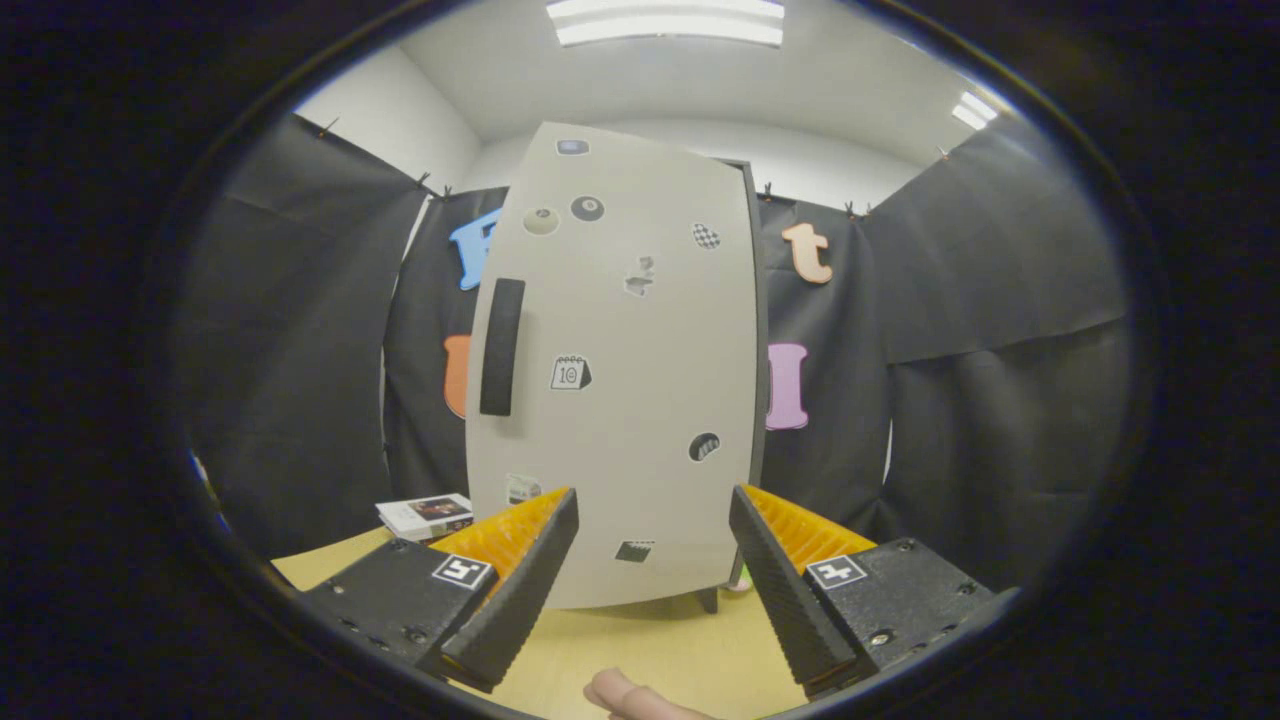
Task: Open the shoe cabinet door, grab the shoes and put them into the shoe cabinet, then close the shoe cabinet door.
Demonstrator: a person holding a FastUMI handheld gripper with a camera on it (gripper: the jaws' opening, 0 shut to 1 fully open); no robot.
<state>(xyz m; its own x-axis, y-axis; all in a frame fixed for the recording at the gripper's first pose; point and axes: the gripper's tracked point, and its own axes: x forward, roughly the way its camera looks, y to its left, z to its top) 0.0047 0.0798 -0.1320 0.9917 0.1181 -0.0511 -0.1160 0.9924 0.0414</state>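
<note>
Hovering above the yellow counter [640, 650], the hand-held gripper [652, 525] points level at the front of the shoe cabinet, its two fingers spread wide apart with nothing between them. Both fingers [520, 590] angle outward toward their tips and touch neither the cabinet nor the counter. Just below and between them a fingertip [625, 695] of the person pokes into view over the counter.

Just ahead of the fingers stands the shoe cabinet door [625, 370], a pale grey panel, shut flat against the cabinet body. A black vertical handle [502, 347] sits near its left side, above the left finger and well clear of it. Small stickers dot the door: a calendar sticker [570, 373] beside the handle, a black round one [587, 208] near the top, a checkered one [706, 236] toward the upper right, and a few more lower down. The cabinet stands on short dark legs [709, 600], one showing between the fingers.

Left of the cabinet, a small stack of books [427, 516] lies on the counter, just beyond the left finger. Black cloth [290, 330] hangs behind and to both sides as the booth's wall, with white wall above it and ceiling lights [668, 22] overhead.
</note>
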